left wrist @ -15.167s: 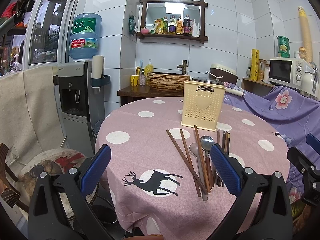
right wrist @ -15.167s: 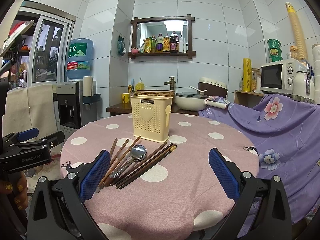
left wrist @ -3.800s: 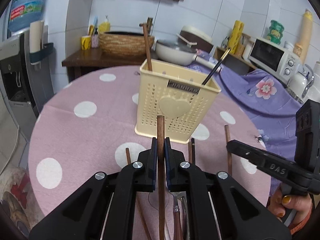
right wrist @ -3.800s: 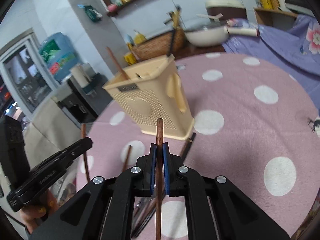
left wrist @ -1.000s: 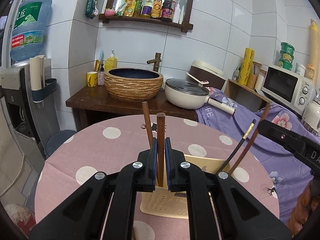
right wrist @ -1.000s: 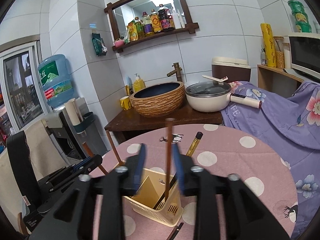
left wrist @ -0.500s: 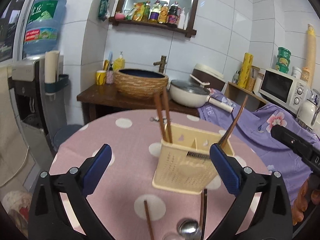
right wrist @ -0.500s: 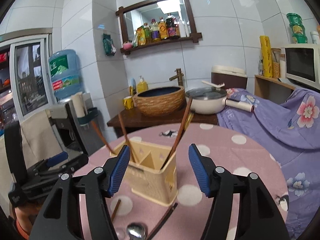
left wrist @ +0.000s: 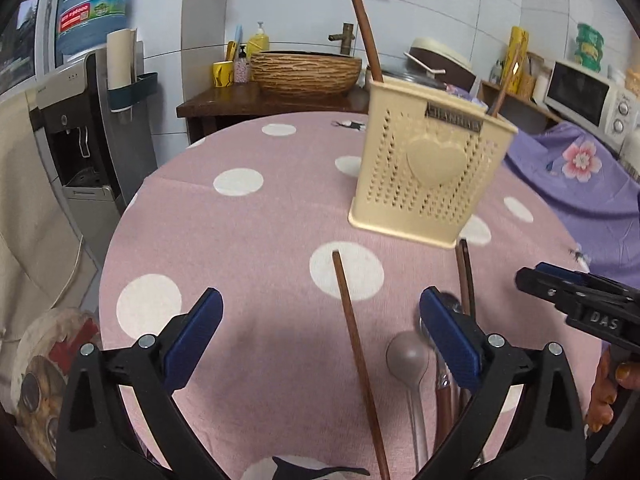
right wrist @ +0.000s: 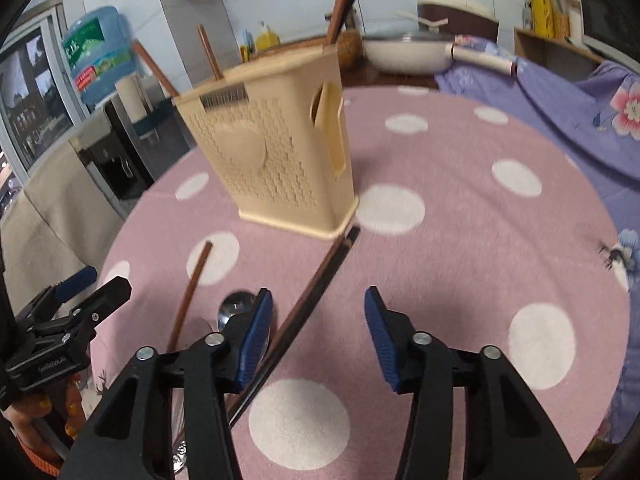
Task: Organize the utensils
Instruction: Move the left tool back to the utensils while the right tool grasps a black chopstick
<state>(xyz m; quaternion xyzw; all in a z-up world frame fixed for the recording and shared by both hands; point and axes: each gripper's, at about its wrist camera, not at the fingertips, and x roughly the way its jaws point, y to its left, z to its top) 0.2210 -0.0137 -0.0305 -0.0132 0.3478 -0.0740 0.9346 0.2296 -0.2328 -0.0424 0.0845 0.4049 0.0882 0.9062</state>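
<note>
A cream perforated utensil holder [left wrist: 430, 168] stands on the pink polka-dot table [left wrist: 248, 232] with brown chopsticks [left wrist: 365, 36] sticking up from it; it also shows in the right wrist view [right wrist: 276, 148]. My left gripper [left wrist: 320, 328] is open and empty above a loose brown chopstick [left wrist: 358, 356] lying on the cloth. Two spoons [left wrist: 406, 360] and dark chopsticks [left wrist: 466, 276] lie to its right. My right gripper [right wrist: 318, 334] is open and empty above dark chopsticks [right wrist: 312, 300], with a spoon [right wrist: 234, 306] and a brown chopstick [right wrist: 190, 292] to its left.
A water dispenser [left wrist: 84, 120] stands left of the table. A side table with a woven basin [left wrist: 306, 72] and a pan [right wrist: 404, 52] is behind. Purple floral cloth [left wrist: 580, 184] covers furniture at the right. A microwave [left wrist: 584, 96] sits at far right.
Both grippers have dropped from above the holder down toward the tabletop and the loose utensils. Both stay open and empty. The holder now sits higher in both views.
</note>
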